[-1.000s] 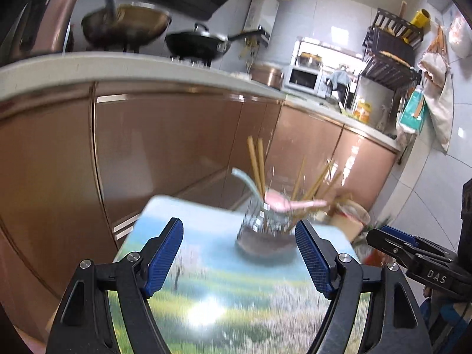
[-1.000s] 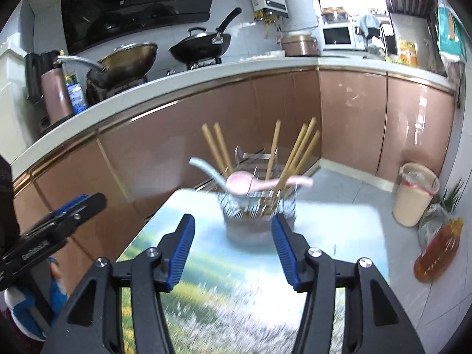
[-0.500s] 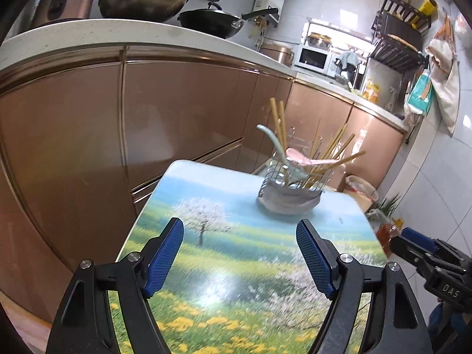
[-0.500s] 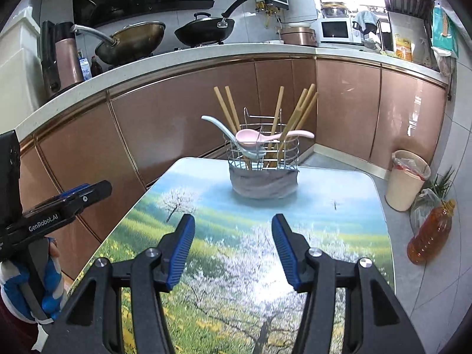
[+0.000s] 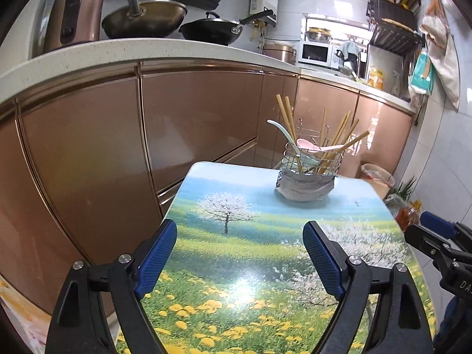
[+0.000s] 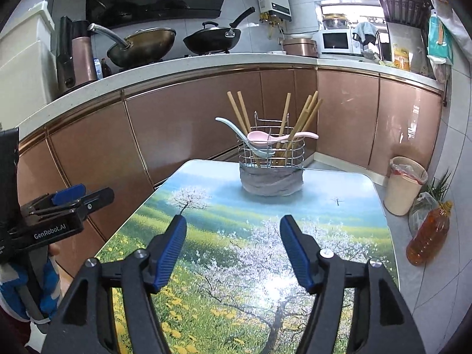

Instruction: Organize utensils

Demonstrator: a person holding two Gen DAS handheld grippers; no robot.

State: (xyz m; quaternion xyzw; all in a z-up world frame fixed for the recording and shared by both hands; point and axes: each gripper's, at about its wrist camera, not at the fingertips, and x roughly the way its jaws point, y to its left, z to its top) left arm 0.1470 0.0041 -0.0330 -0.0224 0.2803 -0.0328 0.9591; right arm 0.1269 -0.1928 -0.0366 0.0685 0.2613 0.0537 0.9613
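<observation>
Blue ribbed pads line both grippers: the left gripper [image 5: 239, 253] and the right gripper [image 6: 233, 249] each stand wide apart over the glossy printed table [image 6: 206, 265], holding nothing. Well ahead of both, near the far edge, the wire caddy [image 6: 270, 155] sits in a soft grey cloth wrap [image 6: 271, 181]. Its bamboo chopsticks [image 6: 303, 124] look light, stiff and grippy; pinch mid-shaft. The pink spoon [image 6: 265, 138] and pale blue spoon [image 6: 236, 128] look glazed, slippery, probably brittle; take the handles.
</observation>
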